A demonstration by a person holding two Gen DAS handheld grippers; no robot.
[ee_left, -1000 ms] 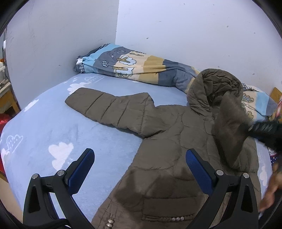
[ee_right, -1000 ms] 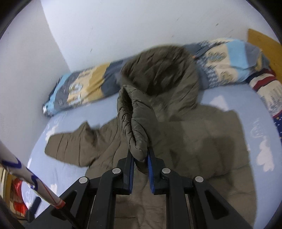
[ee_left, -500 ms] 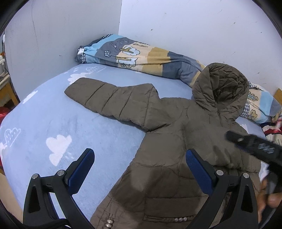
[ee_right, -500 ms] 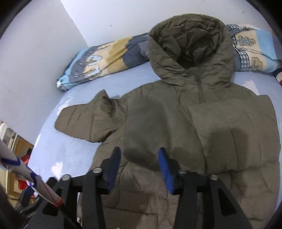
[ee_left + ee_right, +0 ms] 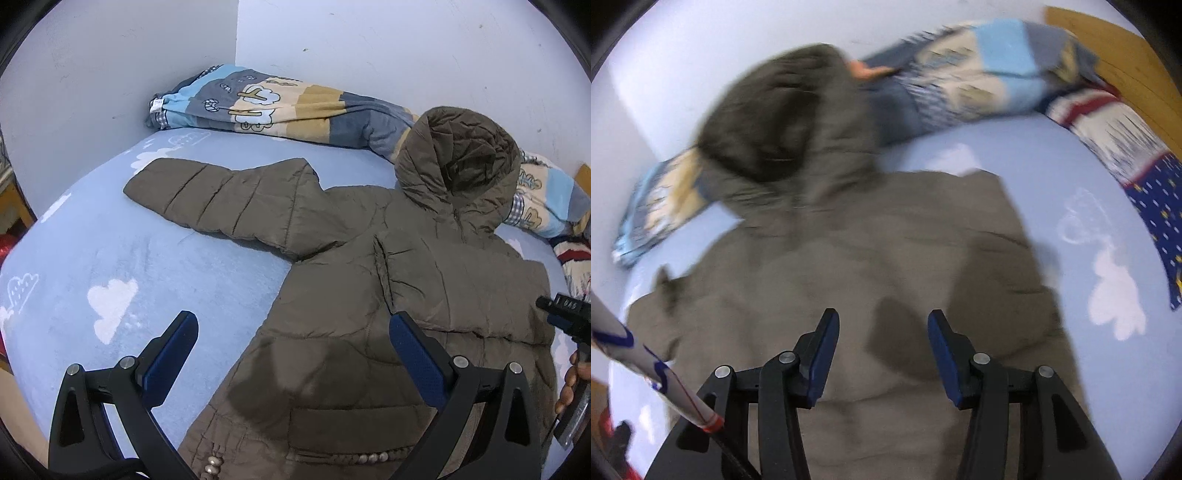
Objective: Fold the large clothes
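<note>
A brown hooded puffer jacket (image 5: 369,314) lies front up on the blue bed. Its left sleeve (image 5: 221,206) stretches out flat to the left. The right sleeve is folded across the chest. The hood (image 5: 458,162) rests against the rolled blanket. My left gripper (image 5: 291,347) is open and empty above the jacket's lower left side. My right gripper (image 5: 882,350) is open and empty above the jacket's body (image 5: 868,266); that view is blurred. The right gripper's tip also shows in the left wrist view (image 5: 565,314) at the right edge.
A striped rolled blanket (image 5: 280,107) lies along the wall behind the jacket. A blue cloud-print sheet (image 5: 92,266) covers the bed. A dark blue and red patterned cloth (image 5: 1137,162) lies at the right. White walls meet in the far left corner.
My right gripper let go of the right sleeve, which now lies folded across the chest, then opened wider and drew back to the right. The left gripper hardly moved.
</note>
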